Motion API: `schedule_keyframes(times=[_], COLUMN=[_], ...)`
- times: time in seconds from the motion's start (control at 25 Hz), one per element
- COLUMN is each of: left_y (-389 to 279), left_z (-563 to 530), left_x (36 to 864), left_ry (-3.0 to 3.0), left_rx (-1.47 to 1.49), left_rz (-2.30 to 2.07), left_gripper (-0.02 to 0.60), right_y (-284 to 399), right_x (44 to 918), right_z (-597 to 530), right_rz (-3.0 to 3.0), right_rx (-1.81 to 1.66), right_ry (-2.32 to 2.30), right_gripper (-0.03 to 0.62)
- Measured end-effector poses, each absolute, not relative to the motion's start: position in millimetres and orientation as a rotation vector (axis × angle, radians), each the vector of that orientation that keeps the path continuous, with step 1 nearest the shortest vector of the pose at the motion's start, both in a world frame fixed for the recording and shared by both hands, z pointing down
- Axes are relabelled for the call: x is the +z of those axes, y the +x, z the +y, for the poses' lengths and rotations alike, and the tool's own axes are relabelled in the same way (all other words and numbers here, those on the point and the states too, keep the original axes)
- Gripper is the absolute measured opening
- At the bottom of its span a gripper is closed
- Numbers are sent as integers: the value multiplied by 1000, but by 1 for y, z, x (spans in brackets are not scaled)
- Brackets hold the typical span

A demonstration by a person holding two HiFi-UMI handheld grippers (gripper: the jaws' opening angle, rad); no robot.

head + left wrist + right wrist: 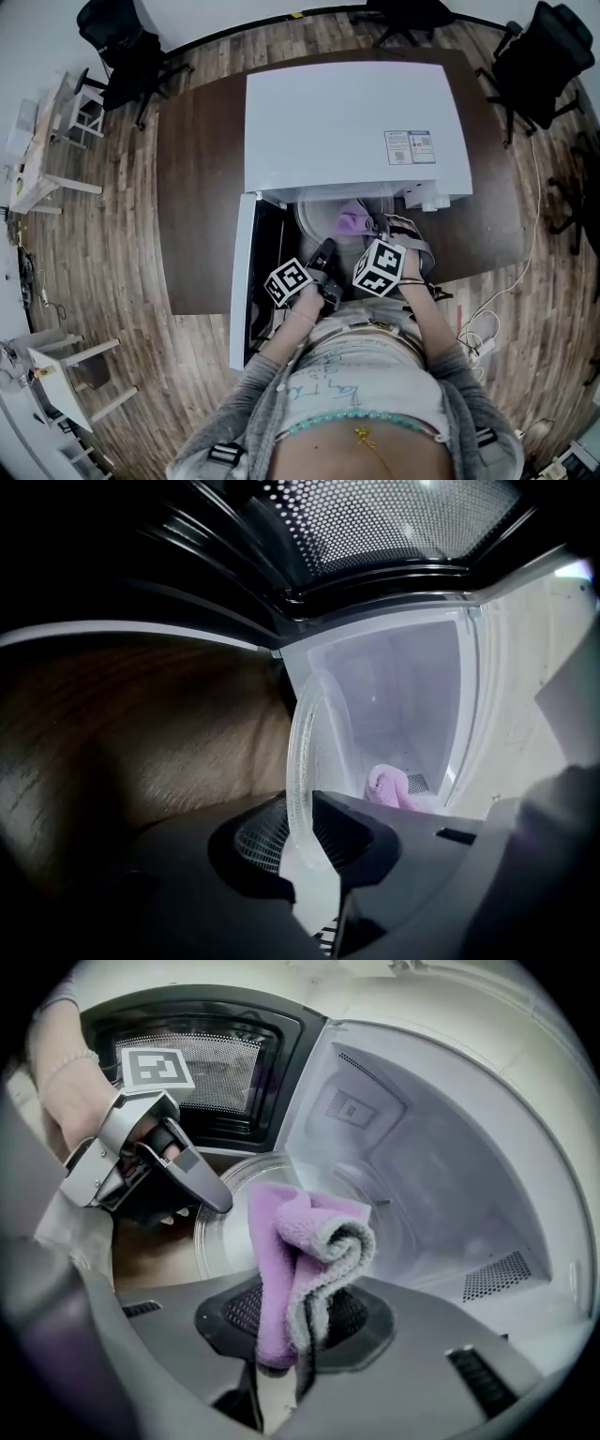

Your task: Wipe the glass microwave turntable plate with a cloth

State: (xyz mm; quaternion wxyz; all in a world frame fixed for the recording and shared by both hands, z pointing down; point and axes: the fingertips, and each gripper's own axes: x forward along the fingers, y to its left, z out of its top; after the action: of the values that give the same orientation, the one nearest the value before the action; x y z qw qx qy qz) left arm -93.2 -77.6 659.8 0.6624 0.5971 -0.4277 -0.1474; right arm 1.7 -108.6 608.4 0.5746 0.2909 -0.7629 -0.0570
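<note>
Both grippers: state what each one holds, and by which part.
Left gripper: the glass turntable plate, pinched at its rim. Right gripper: the purple cloth, clamped at its bunched lower end.

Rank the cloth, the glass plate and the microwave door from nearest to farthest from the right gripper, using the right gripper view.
1. cloth: in the jaws of the right gripper.
2. plate: just behind the cloth, left of centre.
3. door: open, far back at upper left.

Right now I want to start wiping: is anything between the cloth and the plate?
Nothing visible. The cloth in the right tongs hangs just in front of the plate, which the left tongs hold by its rim.
</note>
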Motion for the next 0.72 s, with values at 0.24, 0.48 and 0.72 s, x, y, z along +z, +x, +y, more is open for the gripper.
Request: schedule_keyframes(times=[0.24, 0.48, 0.72], left_y=[-98, -99, -96], left_z=[-84, -91, -99], left_x=[648, 645, 643], left_ry=[1362, 1358, 1342], left_rx=[-436, -485, -520], left_rz=[-968, -976, -978], left_gripper=[67, 61, 58], right_y=[15, 18, 23], right_x=[600, 597, 593], right_z=[-114, -114, -115], right_rz=[-1787, -1796, -1794], right_rx=[-149, -152, -153], right_ry=[704, 695, 688], right_gripper=[115, 115, 115])
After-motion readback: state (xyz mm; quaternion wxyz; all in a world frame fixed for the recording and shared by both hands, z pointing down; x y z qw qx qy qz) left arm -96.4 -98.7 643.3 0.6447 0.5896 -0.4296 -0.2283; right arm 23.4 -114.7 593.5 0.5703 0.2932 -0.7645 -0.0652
